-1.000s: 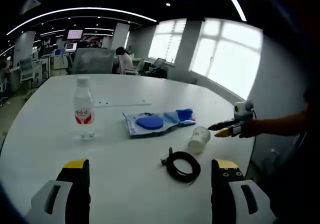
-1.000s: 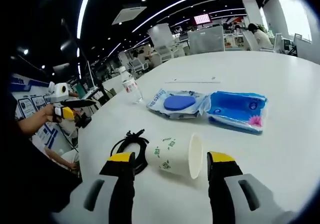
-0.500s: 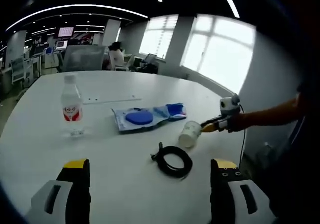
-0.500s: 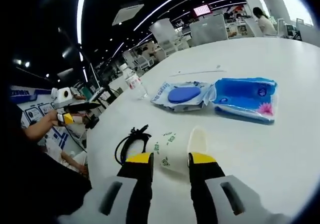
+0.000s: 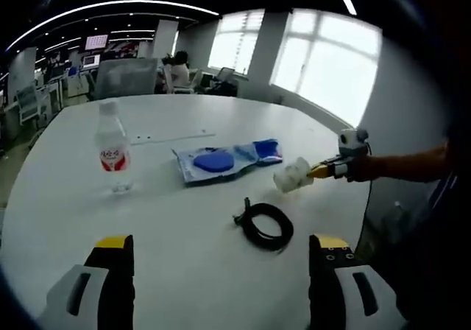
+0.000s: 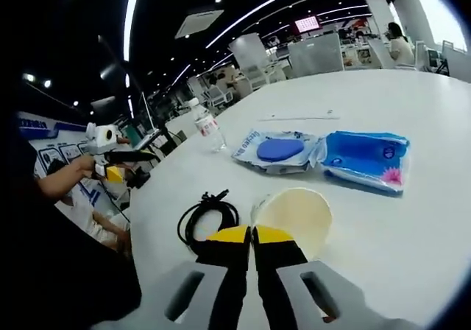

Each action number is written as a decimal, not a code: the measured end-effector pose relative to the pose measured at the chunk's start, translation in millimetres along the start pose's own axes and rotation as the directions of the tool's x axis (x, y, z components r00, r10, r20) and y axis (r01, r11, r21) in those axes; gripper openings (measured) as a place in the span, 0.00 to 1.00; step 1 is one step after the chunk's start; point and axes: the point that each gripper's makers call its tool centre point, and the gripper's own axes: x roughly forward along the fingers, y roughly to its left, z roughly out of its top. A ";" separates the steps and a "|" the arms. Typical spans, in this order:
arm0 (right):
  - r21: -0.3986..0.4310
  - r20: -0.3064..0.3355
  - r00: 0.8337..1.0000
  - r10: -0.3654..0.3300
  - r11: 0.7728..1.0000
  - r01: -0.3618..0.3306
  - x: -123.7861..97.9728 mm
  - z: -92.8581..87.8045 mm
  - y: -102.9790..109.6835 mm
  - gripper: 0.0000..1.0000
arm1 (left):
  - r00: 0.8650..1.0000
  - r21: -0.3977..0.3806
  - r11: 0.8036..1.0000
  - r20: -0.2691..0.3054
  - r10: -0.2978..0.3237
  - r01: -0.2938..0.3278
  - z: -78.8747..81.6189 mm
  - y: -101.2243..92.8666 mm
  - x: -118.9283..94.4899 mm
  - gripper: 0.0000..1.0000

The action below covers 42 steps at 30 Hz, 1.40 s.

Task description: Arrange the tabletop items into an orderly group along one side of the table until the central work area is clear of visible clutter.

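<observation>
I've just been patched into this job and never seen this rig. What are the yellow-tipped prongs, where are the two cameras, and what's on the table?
A person holds a two-jaw gripper in each hand; each carries a fisheye camera looking along its jaws. In the left gripper view, the left gripper is open above the white table. In the right gripper view, the right gripper is shut on the paper cup, pinching its rim. On the table lie a coiled black cable, a water bottle and two blue packets. The left gripper view also shows the right gripper lifting the cup.
</observation>
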 end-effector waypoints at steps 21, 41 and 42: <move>-0.393 -0.028 0.999 0.026 0.919 -0.035 22.8 107.2 46.1 0.00 | 0.997 0.055 0.998 -0.079 -0.013 0.017 -20.0 3.2 -3.8 1.00; -0.626 -0.170 0.985 0.005 0.772 -0.112 130.4 141.7 90.6 0.00 | 0.999 0.001 1.000 -0.044 0.020 -0.020 -11.6 6.5 -2.0 1.00; -0.628 -0.177 0.984 0.006 0.769 -0.118 136.7 141.4 91.9 0.00 | 0.999 -0.004 1.000 -0.038 0.023 -0.023 -10.9 7.0 -1.4 1.00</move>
